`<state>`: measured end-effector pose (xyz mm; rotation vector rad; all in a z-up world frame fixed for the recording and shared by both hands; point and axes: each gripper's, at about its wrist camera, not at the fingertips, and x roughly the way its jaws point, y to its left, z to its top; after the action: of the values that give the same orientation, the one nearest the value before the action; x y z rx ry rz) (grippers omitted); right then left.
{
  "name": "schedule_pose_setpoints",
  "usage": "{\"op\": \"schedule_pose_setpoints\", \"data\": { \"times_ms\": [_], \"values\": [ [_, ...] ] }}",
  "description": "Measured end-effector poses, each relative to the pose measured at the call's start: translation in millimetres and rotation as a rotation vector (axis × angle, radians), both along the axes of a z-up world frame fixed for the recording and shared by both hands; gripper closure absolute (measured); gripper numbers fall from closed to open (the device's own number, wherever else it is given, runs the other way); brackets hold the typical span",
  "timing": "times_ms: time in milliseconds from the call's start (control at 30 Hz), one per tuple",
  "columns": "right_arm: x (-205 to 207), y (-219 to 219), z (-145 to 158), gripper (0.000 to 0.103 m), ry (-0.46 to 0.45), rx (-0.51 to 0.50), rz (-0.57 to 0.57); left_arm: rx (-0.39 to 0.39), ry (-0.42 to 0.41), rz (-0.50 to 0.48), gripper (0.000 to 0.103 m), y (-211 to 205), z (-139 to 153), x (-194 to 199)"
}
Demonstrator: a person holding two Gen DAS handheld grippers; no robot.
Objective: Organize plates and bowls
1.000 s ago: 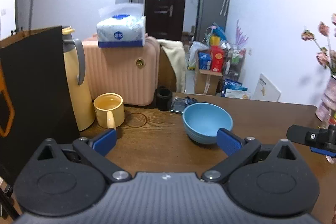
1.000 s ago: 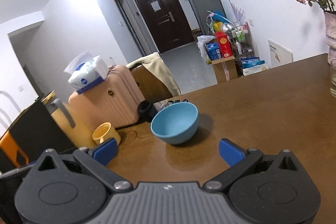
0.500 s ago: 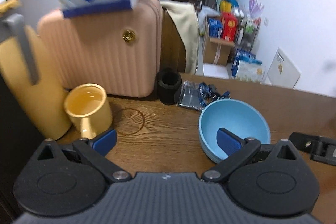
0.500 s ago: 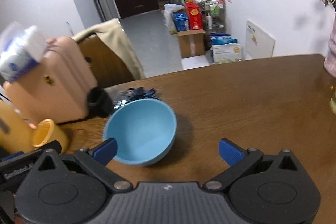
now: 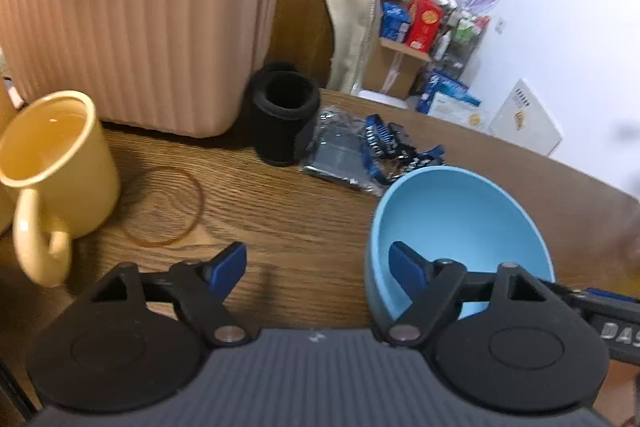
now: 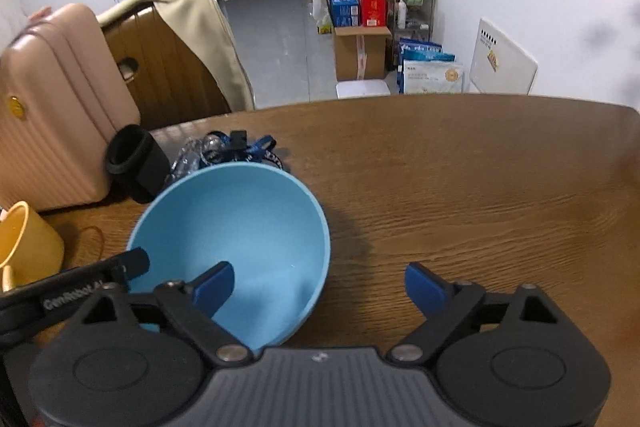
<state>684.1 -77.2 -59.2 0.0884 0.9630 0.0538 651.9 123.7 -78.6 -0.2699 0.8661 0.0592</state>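
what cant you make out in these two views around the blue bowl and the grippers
- Blue bowl: near rim hidden by the closing left gripper in the left wrist view; pad contact unclear.
- Right gripper, also closing: the bowl's near wall lies behind its body.
- Yellow mug: cut off by the right view's left edge.
- Lanyard lettering: too blurred.

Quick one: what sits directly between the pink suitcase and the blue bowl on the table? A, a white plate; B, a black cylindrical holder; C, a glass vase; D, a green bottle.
B: a black cylindrical holder stands beside the pink suitcase, with the blue bowl further right.
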Motion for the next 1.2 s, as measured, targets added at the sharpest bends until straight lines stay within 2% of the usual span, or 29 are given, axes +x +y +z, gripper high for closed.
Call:
{"op": "schedule_pose_setpoints", "data": {
  "times_ms": [100,267,400,500,567,633,667,900,1200],
  "values": [
    [3,-1,-9,0.019,0.001,0.013,0.020,-0.011,-0.024,-0.006,0.029,-2,-5,0],
    [7,-1,-18,0.028,0.000,0.032,0.034,-0.078,-0.013,-0.038,0.049,-3,-19,6],
    [12,0,-26,0.040,0.009,0.029,0.041,-0.114,-0.013,-0.062,0.055,-4,-29,7],
    [14,-1,-30,0.055,0.016,0.039,0.044,-0.131,-0.022,-0.080,0.067,-4,-32,8],
    [14,-1,-34,0.073,0.024,0.050,0.049,-0.123,-0.029,-0.096,0.081,-7,-33,8],
    [15,-1,-37,0.081,0.034,0.062,0.058,-0.122,-0.038,-0.108,0.089,-9,-33,8],
    [14,0,-38,0.084,0.039,0.067,0.066,-0.121,-0.042,-0.112,0.090,-10,-33,7],
    [5,0,-33,0.088,0.020,0.092,0.088,-0.075,-0.064,-0.118,0.091,-14,-27,3],
    [-23,-2,0,0.088,-0.044,0.116,0.100,-0.015,-0.117,-0.128,0.091,-19,11,-23]
  ]
}}
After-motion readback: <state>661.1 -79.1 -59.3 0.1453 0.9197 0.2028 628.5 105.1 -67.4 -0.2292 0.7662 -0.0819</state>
